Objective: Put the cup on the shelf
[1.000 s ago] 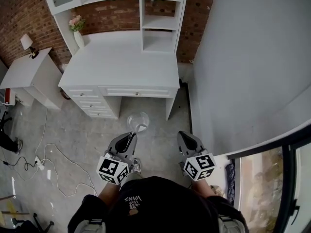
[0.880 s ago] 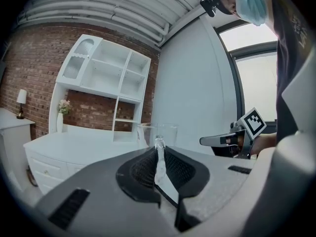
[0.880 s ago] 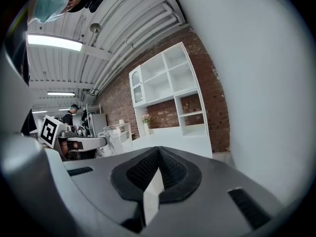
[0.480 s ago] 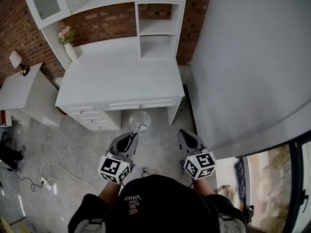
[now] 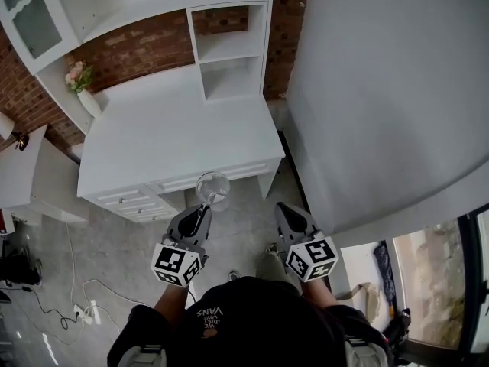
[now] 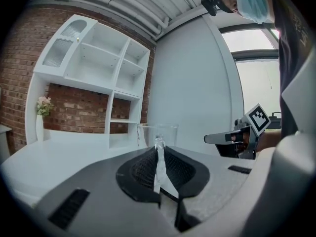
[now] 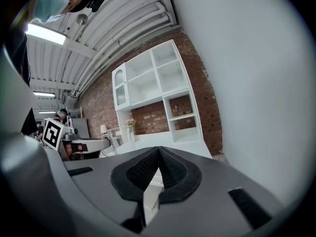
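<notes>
A clear glass cup (image 5: 213,189) hangs in the air just in front of the white desk's (image 5: 168,140) front edge. My left gripper (image 5: 200,213) is shut on its near rim; in the left gripper view the cup (image 6: 158,134) stands upright beyond the closed jaws. The white shelf unit (image 5: 225,48) with open cubbies rises at the desk's back right, against the brick wall. My right gripper (image 5: 286,215) is shut with nothing in it, held level to the right of the cup, and it shows in the left gripper view as the right gripper (image 6: 219,138).
A white vase with pink flowers (image 5: 82,90) stands at the desk's back left. A tall white panel (image 5: 382,90) closes off the right side. A low white side cabinet (image 5: 30,182) stands left of the desk, with cables (image 5: 53,297) on the grey floor.
The desk and shelf unit have come closer and shifted left in the head view. The cup, held in the left gripper, now sits at the desk's front edge.
</notes>
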Tool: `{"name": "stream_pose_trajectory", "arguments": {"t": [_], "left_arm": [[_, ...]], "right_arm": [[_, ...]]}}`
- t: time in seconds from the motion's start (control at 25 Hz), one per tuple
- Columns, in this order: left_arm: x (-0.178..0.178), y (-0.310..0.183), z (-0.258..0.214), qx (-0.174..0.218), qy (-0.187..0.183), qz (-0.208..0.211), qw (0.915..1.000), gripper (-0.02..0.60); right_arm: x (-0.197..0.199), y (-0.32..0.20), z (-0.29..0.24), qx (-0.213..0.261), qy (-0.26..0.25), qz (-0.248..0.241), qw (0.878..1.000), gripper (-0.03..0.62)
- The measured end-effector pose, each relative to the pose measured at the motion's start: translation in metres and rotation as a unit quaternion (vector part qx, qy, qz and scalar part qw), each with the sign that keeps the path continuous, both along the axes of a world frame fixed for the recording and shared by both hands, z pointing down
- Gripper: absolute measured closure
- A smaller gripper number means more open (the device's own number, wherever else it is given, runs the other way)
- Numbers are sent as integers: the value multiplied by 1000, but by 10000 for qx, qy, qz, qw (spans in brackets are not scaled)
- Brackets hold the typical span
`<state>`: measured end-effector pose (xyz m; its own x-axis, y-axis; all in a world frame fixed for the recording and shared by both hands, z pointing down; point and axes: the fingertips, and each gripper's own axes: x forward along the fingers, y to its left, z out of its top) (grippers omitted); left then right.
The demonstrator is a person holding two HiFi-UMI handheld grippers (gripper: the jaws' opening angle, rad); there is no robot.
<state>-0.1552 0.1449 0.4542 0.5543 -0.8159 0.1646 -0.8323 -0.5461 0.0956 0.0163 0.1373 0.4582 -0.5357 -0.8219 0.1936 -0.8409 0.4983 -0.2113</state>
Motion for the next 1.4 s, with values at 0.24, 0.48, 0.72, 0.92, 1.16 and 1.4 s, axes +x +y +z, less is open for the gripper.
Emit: {"name": "stream_pose_trajectory", "arguments": {"t": [0.24,0.48,0.72,0.92,1.16,1.4], "left_arm": [[21,-52,9,-45,-58,-79,9999,552],[53,-111,14,-103,-49,-253,9996,552],[86,-165,20,-99,64,-469,9988,552],[110,-194,24,-102,148,-615,9979,552],[109,-216,33,-199,74,-634,9978,552],[95,-255,36,-154,104,-648,9977,552]], "right_arm": [[20,-53,8,-25,12,-102,9999,594],[53,-115,9,-53,29,-249,9997,594],[84,-165,13,-73,30,-466,9989,594],[112,-192,14,-42,45,-557,9984,594],[116,-211,28,-176,-22,-508,9986,594],[103,-238,31,-216,35,-476,9986,594]]}}
